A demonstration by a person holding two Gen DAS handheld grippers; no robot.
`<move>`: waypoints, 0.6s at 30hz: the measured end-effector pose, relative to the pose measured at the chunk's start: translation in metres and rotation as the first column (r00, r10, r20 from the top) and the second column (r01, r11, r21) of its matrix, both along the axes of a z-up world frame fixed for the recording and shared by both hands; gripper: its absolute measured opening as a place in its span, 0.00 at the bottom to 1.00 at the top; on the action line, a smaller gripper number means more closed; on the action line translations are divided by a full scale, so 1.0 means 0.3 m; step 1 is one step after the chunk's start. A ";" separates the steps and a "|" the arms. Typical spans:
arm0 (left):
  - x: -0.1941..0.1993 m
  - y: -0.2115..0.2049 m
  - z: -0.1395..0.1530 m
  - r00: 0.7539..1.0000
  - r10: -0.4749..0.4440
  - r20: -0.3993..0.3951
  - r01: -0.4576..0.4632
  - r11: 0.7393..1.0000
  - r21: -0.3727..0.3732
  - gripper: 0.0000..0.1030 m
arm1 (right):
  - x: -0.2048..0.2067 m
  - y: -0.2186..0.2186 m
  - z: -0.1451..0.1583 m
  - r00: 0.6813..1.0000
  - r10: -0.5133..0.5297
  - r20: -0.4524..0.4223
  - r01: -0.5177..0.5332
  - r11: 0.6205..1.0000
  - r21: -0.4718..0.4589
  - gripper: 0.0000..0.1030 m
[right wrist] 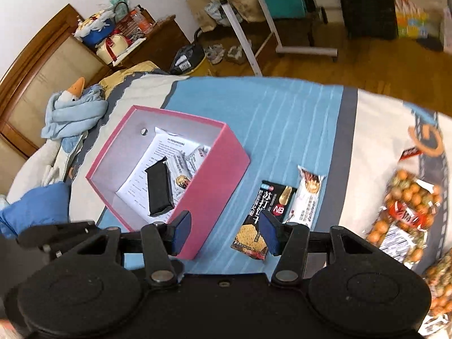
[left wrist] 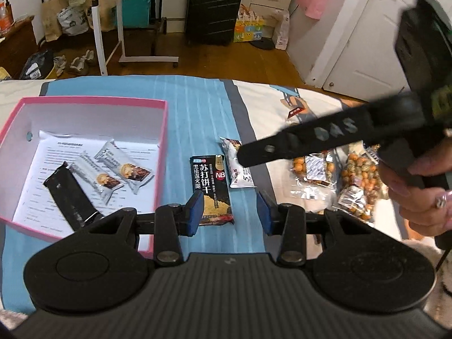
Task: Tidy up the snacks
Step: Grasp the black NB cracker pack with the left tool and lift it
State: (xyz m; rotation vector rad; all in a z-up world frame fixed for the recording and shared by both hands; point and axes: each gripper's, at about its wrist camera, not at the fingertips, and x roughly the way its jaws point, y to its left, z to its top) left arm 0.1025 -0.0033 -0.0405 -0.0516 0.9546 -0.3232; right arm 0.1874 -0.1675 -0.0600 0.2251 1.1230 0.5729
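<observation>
Nearest, the left gripper (left wrist: 230,210) hung with its jaws parted and nothing between them, above a black cracker packet (left wrist: 212,189) on the blue sheet (left wrist: 195,107). The right gripper (right wrist: 224,233) likewise stood released and empty. Further off, the pink box (left wrist: 84,104) held three snack packets, and peanut bags (left wrist: 353,178) lay to the right

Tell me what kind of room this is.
Most likely a lived-in bedroom. The snacks and pink box sit on a bed with a blue striped cover and a wooden headboard; a stuffed goose lies by it, and a black suitcase stands on the wood floor.
</observation>
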 end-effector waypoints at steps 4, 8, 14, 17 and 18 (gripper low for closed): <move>0.013 -0.064 -0.089 0.999 0.001 0.033 -0.003 0.998 0.063 0.38 | 0.060 0.008 -0.083 0.999 0.012 -0.044 -0.013 1.000 -0.023 0.57; 0.039 -0.108 -0.178 0.999 0.016 0.030 -0.019 0.996 0.092 0.38 | 0.106 0.033 -0.171 0.998 0.036 -0.061 -0.037 0.999 -0.018 0.56; 0.078 -0.123 -0.317 0.998 0.062 0.003 -0.062 0.995 0.078 0.39 | 0.130 0.057 -0.289 0.996 0.064 -0.067 -0.064 0.998 -0.005 0.54; 0.107 -0.116 -0.376 0.996 0.086 -0.021 -0.084 0.995 0.050 0.40 | 0.142 0.078 -0.318 0.996 0.066 -0.067 -0.067 0.998 -0.020 0.54; 0.113 -0.117 -0.395 0.996 0.087 -0.020 -0.085 0.995 0.052 0.40 | 0.144 0.085 -0.325 0.996 0.066 -0.066 -0.068 0.997 -0.029 0.54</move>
